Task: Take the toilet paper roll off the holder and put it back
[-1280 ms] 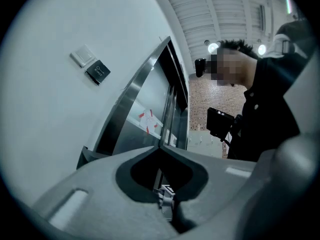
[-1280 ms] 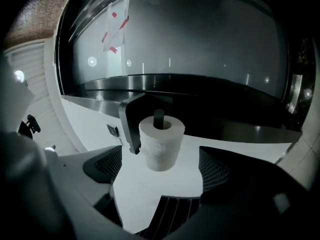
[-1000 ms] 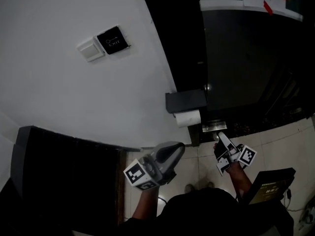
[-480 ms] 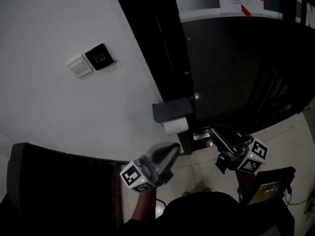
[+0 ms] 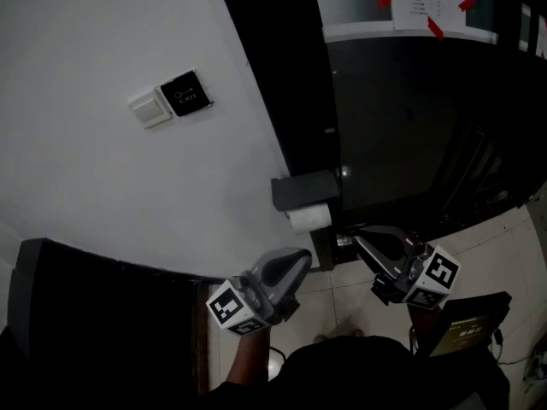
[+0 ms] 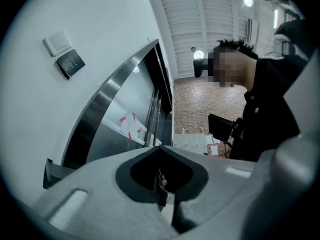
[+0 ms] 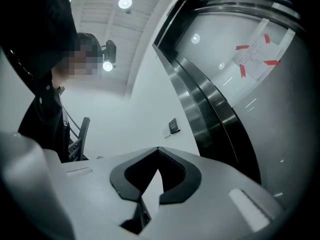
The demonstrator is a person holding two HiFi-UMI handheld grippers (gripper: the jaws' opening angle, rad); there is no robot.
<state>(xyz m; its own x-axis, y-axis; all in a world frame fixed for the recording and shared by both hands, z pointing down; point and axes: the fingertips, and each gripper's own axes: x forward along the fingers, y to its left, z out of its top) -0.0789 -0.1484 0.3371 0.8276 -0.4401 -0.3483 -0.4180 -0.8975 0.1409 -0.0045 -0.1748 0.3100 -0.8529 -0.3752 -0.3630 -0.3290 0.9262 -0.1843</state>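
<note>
The white toilet paper roll hangs under its black holder on the wall by the dark door frame. My left gripper is just below the roll, apart from it and pointing up at it. Its jaws are shut with nothing between them. My right gripper is to the right of the roll, level with its lower edge, and aims left toward it. Its jaws are also shut and hold nothing. Neither gripper view shows the roll.
A white switch and a black plate are on the white wall. A dark glass door with a taped paper notice stands to the right. A black cabinet is at lower left and a dark box on the tiled floor at lower right.
The right gripper has swung round to point left at the roll, risen a little, and closed its jaws. The left gripper has stayed below the roll.
</note>
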